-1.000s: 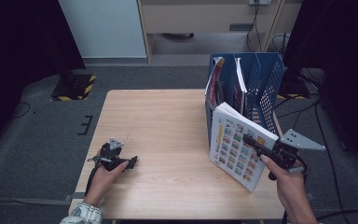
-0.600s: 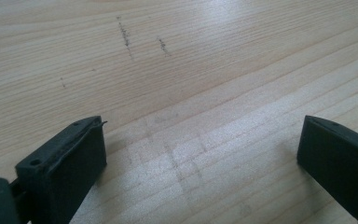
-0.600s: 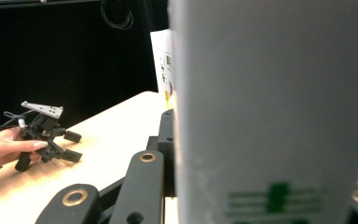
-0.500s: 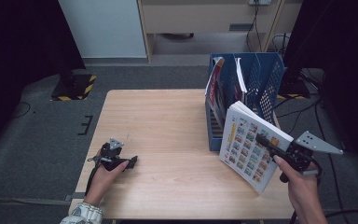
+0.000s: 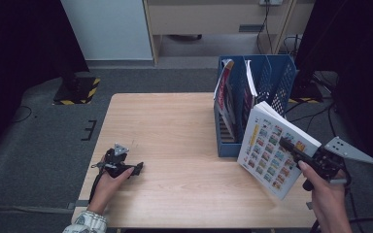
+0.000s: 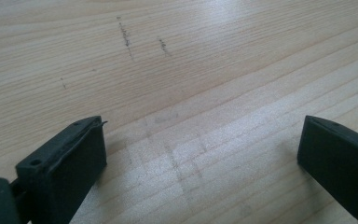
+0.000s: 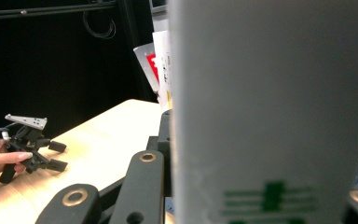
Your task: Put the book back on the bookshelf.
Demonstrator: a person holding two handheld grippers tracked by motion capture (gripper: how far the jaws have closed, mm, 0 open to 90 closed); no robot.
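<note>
Fingers: right gripper (image 5: 291,148) clamped on book (image 5: 272,145); left gripper (image 5: 137,169) wide open, empty | book: thin, floppy, light; grip near spine.

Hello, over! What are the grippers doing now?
Left gripper open, resting on table. Right gripper shut on book, held beside blue file rack. Nothing in between.

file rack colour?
Blue, with mesh-like walls: file rack, clearest in the high view.
</note>
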